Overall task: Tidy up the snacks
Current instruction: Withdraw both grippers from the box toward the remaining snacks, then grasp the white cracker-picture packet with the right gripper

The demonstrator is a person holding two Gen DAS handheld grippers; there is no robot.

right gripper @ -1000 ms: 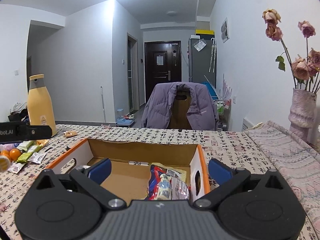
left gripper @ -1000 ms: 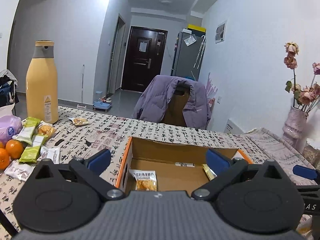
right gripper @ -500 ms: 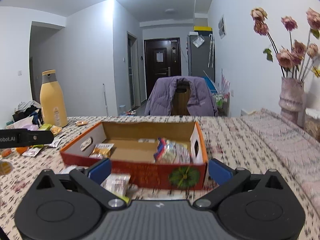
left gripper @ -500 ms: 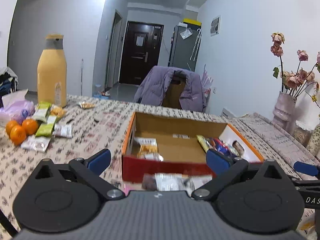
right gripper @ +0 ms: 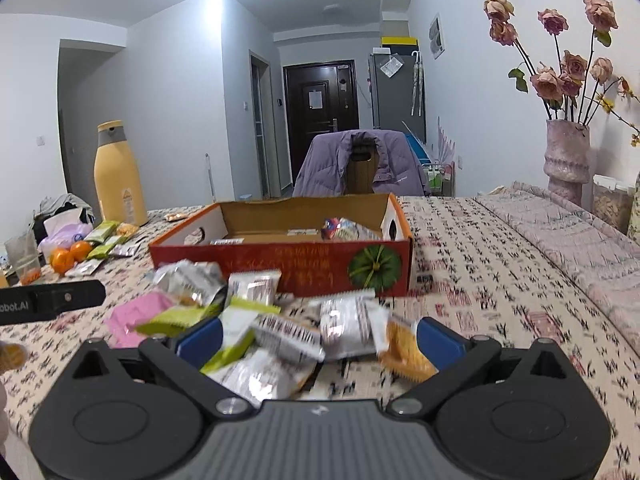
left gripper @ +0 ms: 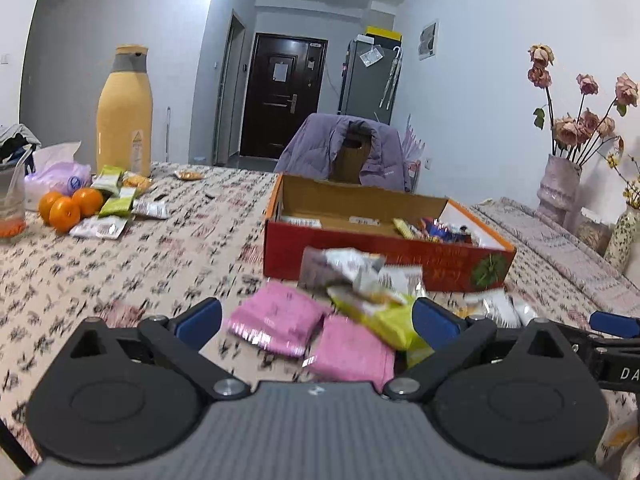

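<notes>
A red cardboard box (left gripper: 384, 258) (right gripper: 280, 268) stands open on the patterned tablecloth with a few snack packets inside. In front of it lies a heap of loose snacks: pink packets (left gripper: 280, 322), a green packet (left gripper: 380, 318), silver packets (right gripper: 348, 322) and an orange cracker pack (right gripper: 406, 350). My left gripper (left gripper: 318, 322) is open just above the pink packets. My right gripper (right gripper: 318, 336) is open over the silver and green packets. Neither holds anything.
At the left are a tall yellow bottle (left gripper: 125, 110), oranges (left gripper: 70, 206), green and white snack bars (left gripper: 114, 204) and a glass (left gripper: 10, 200). A vase of dried roses (right gripper: 566, 156) stands at the right. A chair with a purple jacket (left gripper: 352, 152) is behind the table.
Both grippers have pulled back from above the box and dropped lower. The box's red front and the snack heap before it have come into view.
</notes>
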